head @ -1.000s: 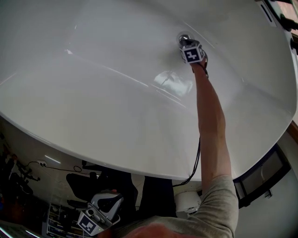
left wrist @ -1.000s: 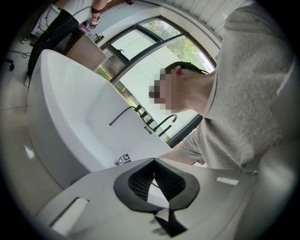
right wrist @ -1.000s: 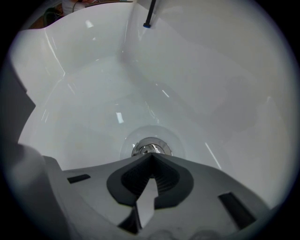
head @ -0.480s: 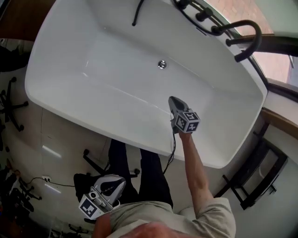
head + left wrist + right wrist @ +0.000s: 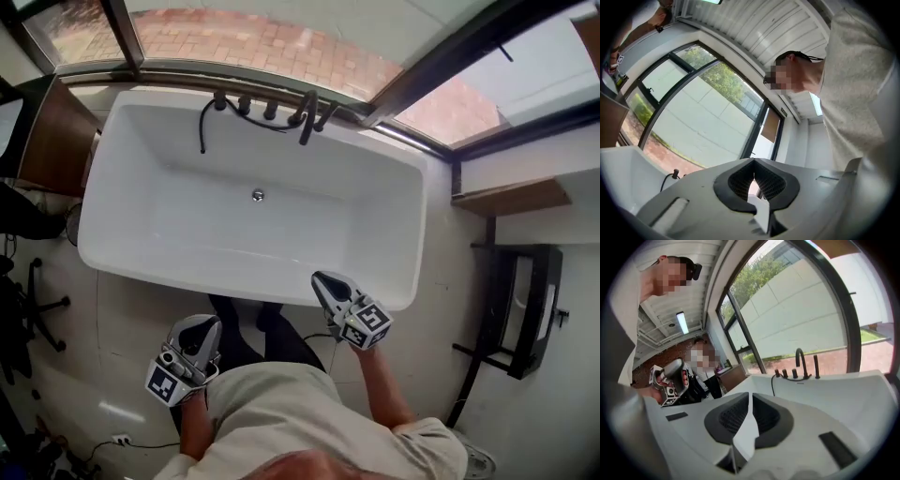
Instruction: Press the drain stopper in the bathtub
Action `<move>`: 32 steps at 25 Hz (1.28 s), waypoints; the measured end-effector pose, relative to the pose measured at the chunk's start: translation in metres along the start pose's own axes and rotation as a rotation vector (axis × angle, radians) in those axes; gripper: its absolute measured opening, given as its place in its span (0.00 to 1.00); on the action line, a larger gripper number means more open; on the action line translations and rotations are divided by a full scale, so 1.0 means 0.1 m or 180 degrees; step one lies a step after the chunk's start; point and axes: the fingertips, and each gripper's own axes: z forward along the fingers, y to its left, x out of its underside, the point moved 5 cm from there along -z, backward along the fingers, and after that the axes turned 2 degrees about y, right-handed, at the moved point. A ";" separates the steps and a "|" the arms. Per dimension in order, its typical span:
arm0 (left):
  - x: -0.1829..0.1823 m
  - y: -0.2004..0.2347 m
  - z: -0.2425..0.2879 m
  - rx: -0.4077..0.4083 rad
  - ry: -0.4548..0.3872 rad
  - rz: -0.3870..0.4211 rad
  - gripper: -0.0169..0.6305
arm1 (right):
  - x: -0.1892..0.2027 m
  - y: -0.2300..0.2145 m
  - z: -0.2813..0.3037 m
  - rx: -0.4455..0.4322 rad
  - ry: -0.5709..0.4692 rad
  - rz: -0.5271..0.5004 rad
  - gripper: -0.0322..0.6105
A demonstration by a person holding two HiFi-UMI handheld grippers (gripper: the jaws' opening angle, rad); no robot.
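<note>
Both tools out of the tub [image 5: 122, 187], stopper [image 5: 258, 195] left alone.
Stopper sits on the tub floor, abt mid, a bit nearer the far wall. R tool [image 5: 326, 281] is up at the tub's near rim, tips pointing at the tub. Its jaws are a little apart & opening, w/ nothing btwn them. L tool [image 5: 208, 326] is outside the tub, by the person's body, away from the near rim. Its jaws are together, holding nothing. Taps [image 5: 307, 111] & a black hose [image 5: 202, 131] sit at the tub's far rim.
</note>
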 end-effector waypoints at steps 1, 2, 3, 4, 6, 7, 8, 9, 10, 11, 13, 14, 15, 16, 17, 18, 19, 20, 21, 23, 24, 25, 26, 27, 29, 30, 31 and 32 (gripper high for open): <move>-0.08 -0.09 0.13 0.0065 -0.0066 0.0022 0.02 | -0.17 0.02 -0.20 0.0034 -0.0115 -0.0065 0.11; -0.16 -0.19 0.26 0.0145 -0.0123 0.0027 0.02 | -0.34 0.05 -0.40 0.0091 -0.0231 -0.0149 0.11; -0.25 -0.28 0.37 0.0231 -0.0166 0.0038 0.02 | -0.48 0.10 -0.56 0.0149 -0.0353 -0.0241 0.11; -0.36 -0.34 0.43 0.0313 -0.0189 0.0067 0.02 | -0.60 0.19 -0.67 0.0194 -0.0478 -0.0326 0.11; -0.56 -0.43 0.46 0.0430 -0.0174 0.0167 0.02 | -0.78 0.41 -0.77 0.0227 -0.0718 -0.0433 0.11; -0.64 -0.46 0.46 0.0461 -0.0181 0.0215 0.02 | -0.85 0.50 -0.80 0.0210 -0.0830 -0.0459 0.11; -0.71 -0.49 0.46 0.0481 -0.0225 0.0255 0.02 | -0.93 0.59 -0.84 0.0176 -0.0933 -0.0480 0.10; -0.78 -0.51 0.47 0.0495 -0.0297 0.0287 0.02 | -1.00 0.66 -0.88 0.0132 -0.1026 -0.0506 0.08; -0.85 -0.53 0.48 0.0507 -0.0364 0.0316 0.02 | -1.08 0.72 -0.93 0.0086 -0.1112 -0.0545 0.04; -0.92 -0.55 0.50 0.0515 -0.0407 0.0346 0.02 | -1.15 0.79 -0.96 0.0040 -0.1196 -0.0595 0.04; -1.04 -0.57 0.49 0.0518 -0.0442 0.0418 0.02 | -1.25 0.95 -1.02 -0.0060 -0.1364 -0.0682 0.04; -1.10 -0.57 0.48 0.0520 -0.0459 0.0457 0.02 | -1.31 1.03 -1.03 -0.0111 -0.1444 -0.0718 0.04; -1.16 -0.57 0.47 0.0523 -0.0483 0.0498 0.02 | -1.38 1.11 -1.05 -0.0159 -0.1518 -0.0766 0.04; -1.22 -0.57 0.47 0.0529 -0.0513 0.0541 0.02 | -1.46 1.18 -1.06 -0.0199 -0.1582 -0.0831 0.04; -1.28 -0.57 0.48 0.0536 -0.0541 0.0585 0.02 | -1.53 1.25 -1.08 -0.0225 -0.1638 -0.0904 0.04; -1.33 -0.58 0.48 0.0541 -0.0561 0.0623 0.02 | -1.58 1.31 -1.10 -0.0241 -0.1692 -0.0970 0.04; -1.37 -0.59 0.47 0.0546 -0.0574 0.0651 0.02 | -1.63 1.37 -1.13 -0.0251 -0.1745 -0.1022 0.04; -1.40 -0.60 0.47 0.0550 -0.0585 0.0667 0.02 | -1.67 1.41 -1.16 -0.0257 -0.1798 -0.1061 0.04; -1.42 -0.60 0.46 0.0555 -0.0602 0.0669 0.02 | -1.72 1.45 -1.18 -0.0260 -0.1846 -0.1090 0.04; -1.44 -0.60 0.45 0.0555 -0.0626 0.0648 0.02 | -1.77 1.50 -1.24 -0.0261 -0.1922 -0.1124 0.04; -1.43 -0.59 0.45 0.0554 -0.0626 0.0632 0.02 | -1.79 1.51 -1.27 -0.0257 -0.1952 -0.1134 0.04; -1.42 -0.59 0.46 0.0556 -0.0624 0.0618 0.02 | -1.80 1.51 -1.29 -0.0253 -0.1976 -0.1142 0.04; -1.40 -0.58 0.47 0.0557 -0.0623 0.0603 0.02 | -1.81 1.51 -1.32 -0.0248 -0.1986 -0.1144 0.04; -1.39 -0.56 0.49 0.0555 -0.0623 0.0587 0.02 | -1.82 1.49 -1.33 -0.0245 -0.1978 -0.1135 0.04; -1.35 -0.54 0.52 0.0546 -0.0607 0.0549 0.02 | -1.81 1.45 -1.33 -0.0228 -0.1937 -0.1089 0.04; -1.33 -0.53 0.54 0.0547 -0.0595 0.0534 0.02 | -1.81 1.42 -1.33 -0.0212 -0.1919 -0.1062 0.04; -1.32 -0.52 0.55 0.0553 -0.0587 0.0524 0.02 | -1.80 1.40 -1.33 -0.0194 -0.1908 -0.1041 0.04; -1.32 -0.52 0.56 0.0562 -0.0585 0.0519 0.02 | -1.79 1.38 -1.33 -0.0181 -0.1901 -0.1026 0.04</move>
